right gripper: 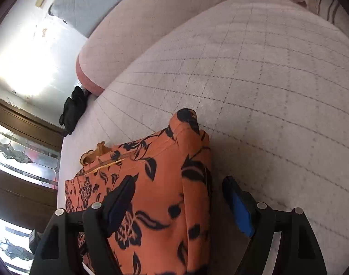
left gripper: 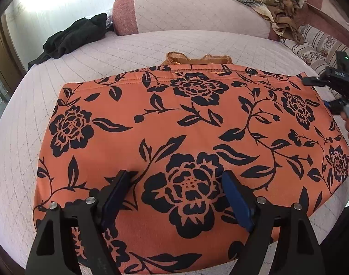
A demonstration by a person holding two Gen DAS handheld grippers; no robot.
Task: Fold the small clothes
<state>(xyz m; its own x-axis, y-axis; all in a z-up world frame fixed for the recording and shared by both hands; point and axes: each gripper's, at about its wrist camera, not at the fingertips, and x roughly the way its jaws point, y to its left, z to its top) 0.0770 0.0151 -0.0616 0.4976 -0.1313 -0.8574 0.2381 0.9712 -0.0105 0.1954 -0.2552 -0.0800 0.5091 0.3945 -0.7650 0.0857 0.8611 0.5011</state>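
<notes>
An orange garment (left gripper: 186,114) with black flowers lies spread flat on the quilted pink bed (left gripper: 128,43). A lace trim (left gripper: 197,59) peeks out at its far edge. My left gripper (left gripper: 176,176) hovers open over the near middle of the garment, with nothing pinched. In the right wrist view the garment's (right gripper: 165,160) right edge is folded over and runs up between the fingers of my right gripper (right gripper: 179,180). That gripper is open, one finger above the cloth and the other above bare bed (right gripper: 266,91). The right gripper (left gripper: 319,94) also shows at the garment's far right corner.
A black garment (left gripper: 71,36) lies crumpled at the bed's far left edge. A pink bolster (left gripper: 186,11) runs along the back, with a pile of beige clothes (left gripper: 273,2) on it. A striped floral pillow (left gripper: 316,48) sits at the right.
</notes>
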